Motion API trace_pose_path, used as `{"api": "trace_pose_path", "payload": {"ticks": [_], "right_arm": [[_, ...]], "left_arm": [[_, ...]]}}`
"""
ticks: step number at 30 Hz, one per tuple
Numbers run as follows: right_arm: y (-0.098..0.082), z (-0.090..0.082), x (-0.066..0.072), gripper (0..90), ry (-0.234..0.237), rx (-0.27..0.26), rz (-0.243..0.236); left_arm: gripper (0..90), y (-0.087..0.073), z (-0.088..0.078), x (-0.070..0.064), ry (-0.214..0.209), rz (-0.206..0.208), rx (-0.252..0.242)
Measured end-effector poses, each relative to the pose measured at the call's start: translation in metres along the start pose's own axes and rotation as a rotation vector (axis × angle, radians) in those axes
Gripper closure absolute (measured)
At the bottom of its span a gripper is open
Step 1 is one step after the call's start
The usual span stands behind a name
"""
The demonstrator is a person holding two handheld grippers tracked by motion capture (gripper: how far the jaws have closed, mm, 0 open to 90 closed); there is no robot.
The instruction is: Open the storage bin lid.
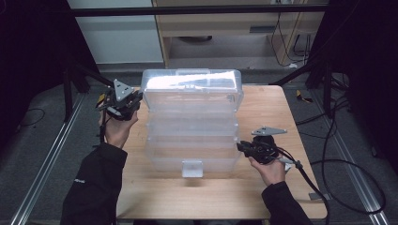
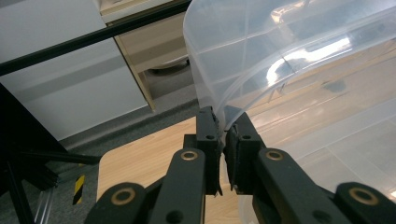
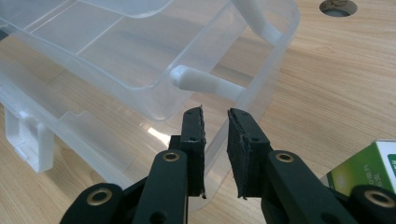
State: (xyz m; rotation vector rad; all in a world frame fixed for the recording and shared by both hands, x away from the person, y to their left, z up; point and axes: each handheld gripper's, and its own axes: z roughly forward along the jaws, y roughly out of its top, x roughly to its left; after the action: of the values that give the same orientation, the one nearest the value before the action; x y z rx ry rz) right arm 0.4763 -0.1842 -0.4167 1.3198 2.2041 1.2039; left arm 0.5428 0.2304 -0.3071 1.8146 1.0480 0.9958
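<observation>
A clear plastic organiser box (image 1: 192,140) stands in the middle of the wooden table (image 1: 267,112), its lid (image 1: 192,86) raised at the back. At the lid's left rear corner, my left gripper (image 1: 139,97) is shut on the lid's rim. In the left gripper view the thin clear rim (image 2: 243,88) runs down between the pads of the left gripper (image 2: 224,127). My right gripper (image 1: 239,146) is at the box's right front side. In the right gripper view the right gripper (image 3: 215,116) has the box's clear side rim (image 3: 261,88) between its jaws, below a white pivot arm (image 3: 205,83).
A white latch (image 1: 192,168) sits at the box's front edge. A green and white carton (image 3: 369,168) lies on the table by my right gripper. The table has a round hole (image 3: 338,5) near its far right. Cables trail on the floor (image 1: 347,154) to the right.
</observation>
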Motion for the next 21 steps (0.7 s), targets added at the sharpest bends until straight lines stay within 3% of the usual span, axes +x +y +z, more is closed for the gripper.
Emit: {"api": "trace_pose_path", "payload": {"ticks": [21], "right_arm": [[0.001, 0.001, 0.000, 75.8, -0.007, 0.005, -0.002]], "left_arm": [[84.6, 0.011, 0.014, 0.007, -0.003, -0.028, 0.007]]}}
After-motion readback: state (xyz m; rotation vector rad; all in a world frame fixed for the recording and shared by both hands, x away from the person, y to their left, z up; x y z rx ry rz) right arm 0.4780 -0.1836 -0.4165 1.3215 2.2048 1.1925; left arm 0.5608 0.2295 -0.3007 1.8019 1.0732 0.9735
